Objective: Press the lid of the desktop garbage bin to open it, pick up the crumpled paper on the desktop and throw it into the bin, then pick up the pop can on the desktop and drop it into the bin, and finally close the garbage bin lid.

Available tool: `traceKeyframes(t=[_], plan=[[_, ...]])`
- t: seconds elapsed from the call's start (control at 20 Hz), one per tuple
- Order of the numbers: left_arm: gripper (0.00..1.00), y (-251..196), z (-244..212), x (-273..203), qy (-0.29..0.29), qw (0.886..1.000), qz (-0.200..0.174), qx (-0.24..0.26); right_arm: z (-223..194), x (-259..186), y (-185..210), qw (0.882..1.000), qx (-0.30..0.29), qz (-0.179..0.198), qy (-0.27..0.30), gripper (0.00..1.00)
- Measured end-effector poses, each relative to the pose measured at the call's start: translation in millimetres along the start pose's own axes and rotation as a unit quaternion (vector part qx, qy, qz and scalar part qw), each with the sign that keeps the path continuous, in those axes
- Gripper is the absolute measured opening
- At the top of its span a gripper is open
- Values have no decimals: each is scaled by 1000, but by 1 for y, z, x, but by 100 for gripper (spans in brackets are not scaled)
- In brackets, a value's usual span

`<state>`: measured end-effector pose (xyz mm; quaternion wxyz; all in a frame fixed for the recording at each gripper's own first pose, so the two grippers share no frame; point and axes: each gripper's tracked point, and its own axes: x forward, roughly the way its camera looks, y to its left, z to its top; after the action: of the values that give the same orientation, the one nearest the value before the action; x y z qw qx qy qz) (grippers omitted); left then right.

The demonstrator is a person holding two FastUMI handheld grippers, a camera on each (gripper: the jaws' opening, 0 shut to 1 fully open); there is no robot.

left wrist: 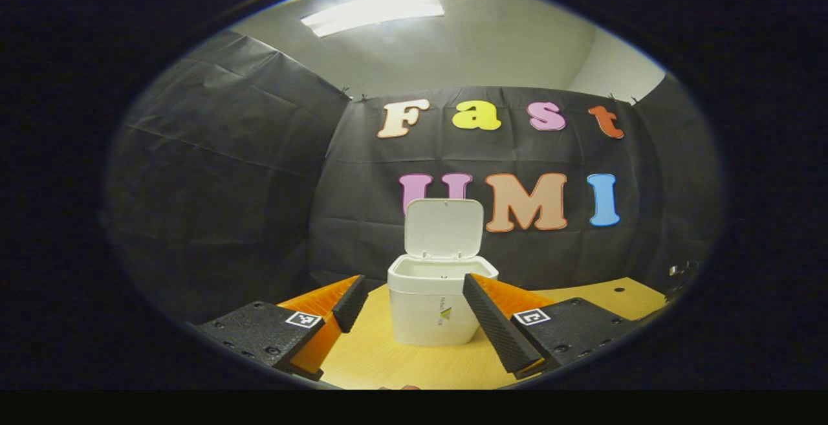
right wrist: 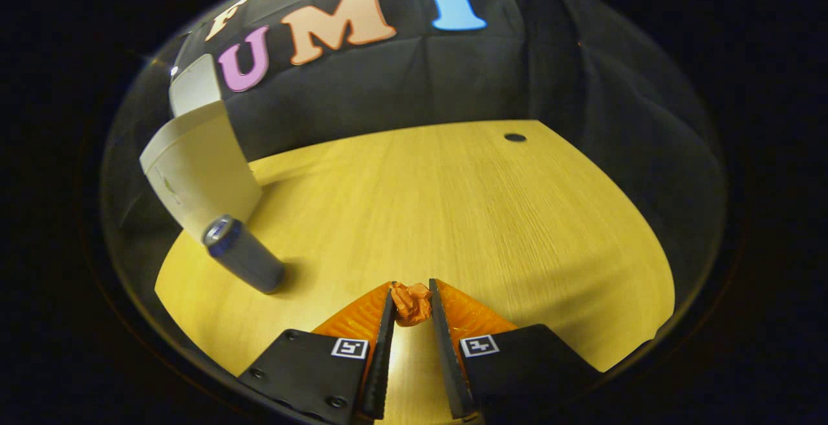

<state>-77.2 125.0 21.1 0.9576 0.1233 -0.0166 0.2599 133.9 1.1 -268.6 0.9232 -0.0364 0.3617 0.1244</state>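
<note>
Paper (right wrist: 412, 303) clenched between right tongs (right wrist: 410, 305), low over counter (right wrist: 453, 205); lift straight, carry left over can (right wrist: 244, 253) to bin (left wrist: 435, 305), lid (left wrist: 444, 228) already up; release only above opening; left tongs (left wrist: 414, 302) spread, holding nothing, near bin.

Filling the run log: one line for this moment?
bin lid open | right gripper shut on crumpled paper | left gripper open | pop can on desk

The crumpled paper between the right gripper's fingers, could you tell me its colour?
Orange: the crumpled paper shows best in the right gripper view.
</note>
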Motion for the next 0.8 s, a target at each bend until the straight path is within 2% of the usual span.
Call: traceKeyframes(t=[0.15,0.25,0.45,0.7,0.75,0.8], plan=[[92,15,1,-5,-2,1000,8,-6,76,-39,79,993,-52,85,-70,37],[92,25,1,-9,-3,1000,12,-11,133,-62,142,978,-79,148,-121,37],[92,53,-6,-26,11,1000,29,-3,229,-87,250,943,-114,240,-200,37],[92,95,-16,-57,34,997,74,13,271,-54,350,929,-154,264,-207,38],[95,102,-18,-62,39,996,83,14,277,-44,369,927,-167,264,-209,38],[92,110,-19,-69,44,994,94,16,279,-30,386,926,-178,259,-207,37]])
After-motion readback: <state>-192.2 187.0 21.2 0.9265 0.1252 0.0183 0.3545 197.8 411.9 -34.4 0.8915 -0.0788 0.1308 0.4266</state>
